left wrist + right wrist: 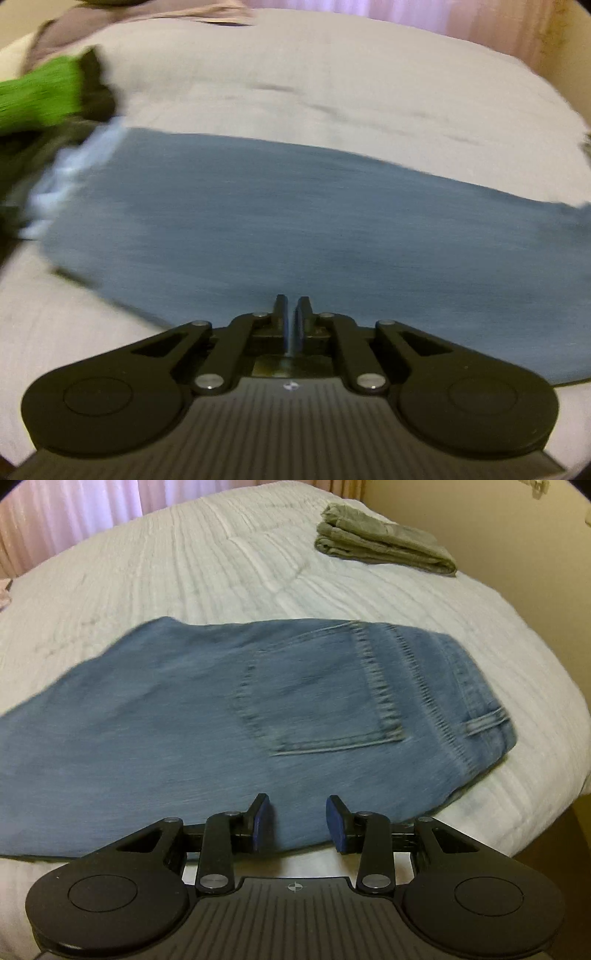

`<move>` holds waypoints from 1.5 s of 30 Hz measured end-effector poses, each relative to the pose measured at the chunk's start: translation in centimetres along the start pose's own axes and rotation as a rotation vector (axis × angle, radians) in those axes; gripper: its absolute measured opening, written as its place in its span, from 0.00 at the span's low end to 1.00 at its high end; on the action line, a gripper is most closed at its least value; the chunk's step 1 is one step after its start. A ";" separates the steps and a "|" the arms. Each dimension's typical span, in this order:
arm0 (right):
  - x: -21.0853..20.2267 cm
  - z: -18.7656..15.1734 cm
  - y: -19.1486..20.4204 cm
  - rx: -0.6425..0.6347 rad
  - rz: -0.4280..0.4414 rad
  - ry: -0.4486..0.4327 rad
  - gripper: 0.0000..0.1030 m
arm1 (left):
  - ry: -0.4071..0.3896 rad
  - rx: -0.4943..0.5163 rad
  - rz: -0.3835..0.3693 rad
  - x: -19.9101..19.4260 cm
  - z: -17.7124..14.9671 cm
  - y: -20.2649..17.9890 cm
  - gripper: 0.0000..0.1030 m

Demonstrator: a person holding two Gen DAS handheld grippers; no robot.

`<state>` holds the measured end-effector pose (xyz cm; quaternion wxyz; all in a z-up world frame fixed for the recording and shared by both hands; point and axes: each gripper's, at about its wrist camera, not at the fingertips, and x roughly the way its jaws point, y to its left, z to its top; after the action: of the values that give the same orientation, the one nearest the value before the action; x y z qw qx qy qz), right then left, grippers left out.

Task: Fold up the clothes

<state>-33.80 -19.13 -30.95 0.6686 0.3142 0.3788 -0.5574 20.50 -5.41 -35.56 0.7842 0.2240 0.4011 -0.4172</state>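
No readable brand, label or writing on any item; only a small crosshair mark on each tool body.

Blue jeans (229, 716) lie flat on the bed (221, 572), folded lengthwise so the legs stack; long axis runs left-right across both views; the waistband end with a belt loop points to the right side of the right wrist view, back pocket (321, 701) facing up, legs running off to the left edge; in the left wrist view the denim (280, 229) stretches across the frame with the pale hem end at the left, though motion blur smears detail there.

Left tool (293, 312): fingers nearly together, a thin strip of blue denim pinched between them at the near edge of the jeans.

Right tool (300, 821): fingers set wide apart, blue pads showing, nothing between them; it sits over the near edge of the jeans below the pocket; contact with the cloth cannot be told.

Folded grey-green garment (384, 542) rests on the far right part of the bed, well apart from the jeans; green and dark clothes (48, 99) are heaped at the left by the hem end; pink curtain (74, 513) behind the bed.
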 end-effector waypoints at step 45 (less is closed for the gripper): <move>-18.9 -3.4 13.6 0.122 0.004 0.184 0.89 | 0.162 0.342 -0.069 -20.9 7.3 2.5 0.46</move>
<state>-22.72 -4.17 -16.53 0.6118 0.4052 0.4033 -0.5467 18.94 0.85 -14.23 0.6848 0.3731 0.3937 -0.4866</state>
